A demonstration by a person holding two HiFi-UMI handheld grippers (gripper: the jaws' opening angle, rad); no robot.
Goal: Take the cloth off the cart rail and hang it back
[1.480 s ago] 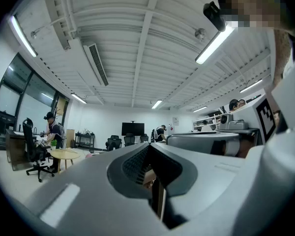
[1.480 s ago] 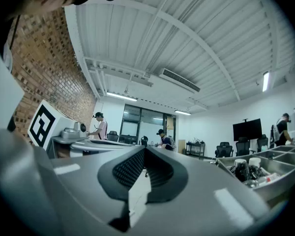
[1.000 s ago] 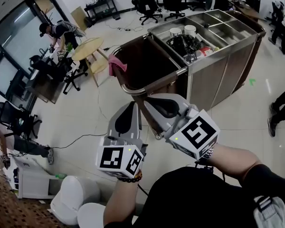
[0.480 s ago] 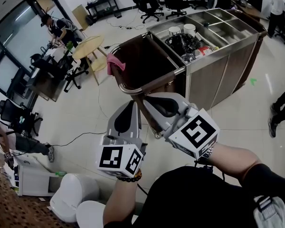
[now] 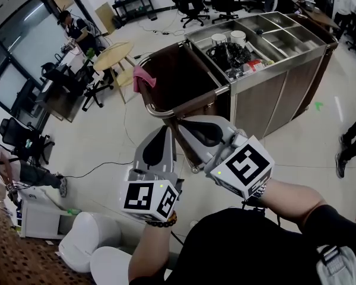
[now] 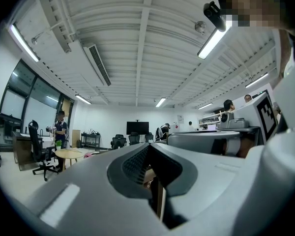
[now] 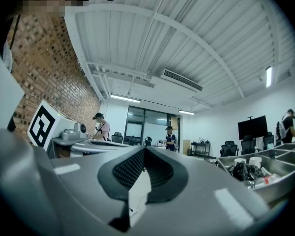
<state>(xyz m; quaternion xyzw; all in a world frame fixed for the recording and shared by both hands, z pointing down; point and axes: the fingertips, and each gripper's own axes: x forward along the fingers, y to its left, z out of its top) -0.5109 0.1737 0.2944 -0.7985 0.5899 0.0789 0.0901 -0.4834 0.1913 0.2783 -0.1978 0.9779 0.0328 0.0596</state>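
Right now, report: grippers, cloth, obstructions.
Left gripper and right gripper shut, empty. Pink cloth draped on cart rail, untouched. Nothing seen blocking the reach.

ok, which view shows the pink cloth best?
Head view: the pink cloth hangs in plain sight on the cart rail. Left gripper view catches only a tiny pink speck of it; right gripper view doesn't show it.

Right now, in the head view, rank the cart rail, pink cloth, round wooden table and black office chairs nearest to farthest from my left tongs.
1. Cart rail, just ahead of the left tongs.
2. Pink cloth, draped at the rail's far left end.
3. Round wooden table, beyond the cloth, left.
4. Black office chairs, far back.
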